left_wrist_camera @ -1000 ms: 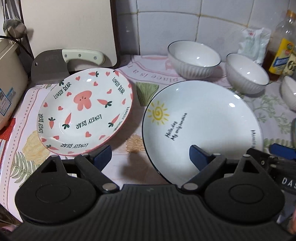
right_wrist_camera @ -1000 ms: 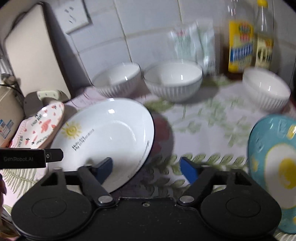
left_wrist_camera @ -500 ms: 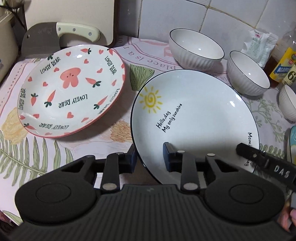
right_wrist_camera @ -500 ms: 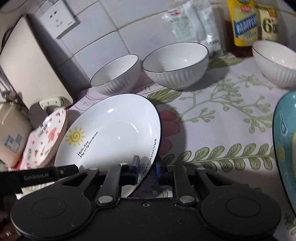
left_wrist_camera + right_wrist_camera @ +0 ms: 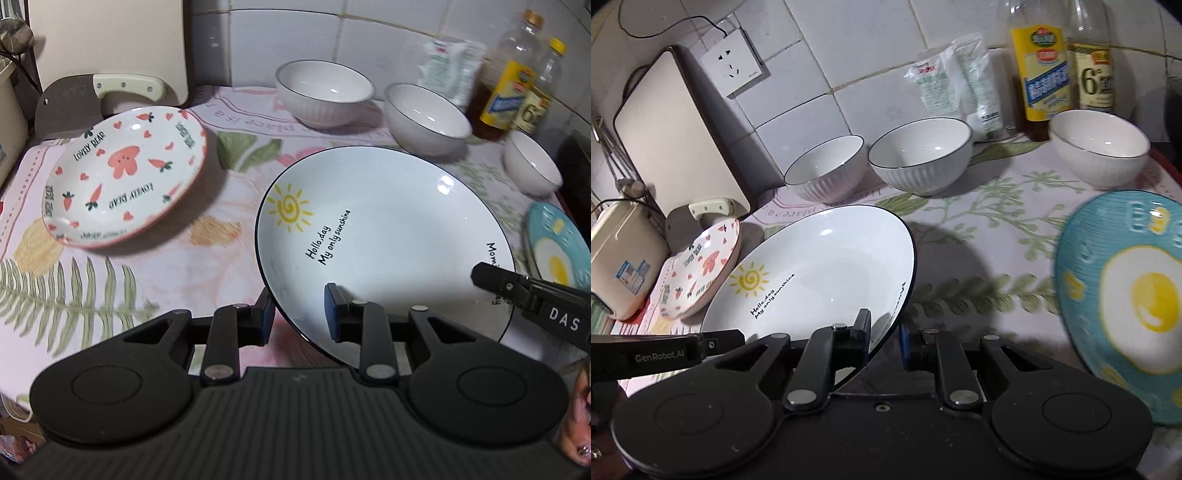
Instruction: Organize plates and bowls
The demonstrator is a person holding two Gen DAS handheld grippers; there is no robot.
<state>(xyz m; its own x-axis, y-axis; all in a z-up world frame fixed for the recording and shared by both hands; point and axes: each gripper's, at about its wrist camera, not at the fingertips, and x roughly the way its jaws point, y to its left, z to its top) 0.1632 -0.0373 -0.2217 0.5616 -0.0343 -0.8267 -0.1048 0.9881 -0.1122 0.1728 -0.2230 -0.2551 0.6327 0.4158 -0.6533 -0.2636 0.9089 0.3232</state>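
Note:
A white plate with a yellow sun is held at two sides and looks raised a little off the floral cloth. My left gripper is shut on its near left rim. My right gripper is shut on its right rim. A pink carrot-patterned plate lies to the left. A blue fried-egg plate lies to the right. Three white ribbed bowls stand along the back.
A cleaver and a cutting board lean at the back left, beside a beige appliance. Two oil bottles and a white packet stand against the tiled wall. A wall socket is above.
Both grippers went from open to shut on the sun plate's rim. The plate has since shifted and come up slightly with them.

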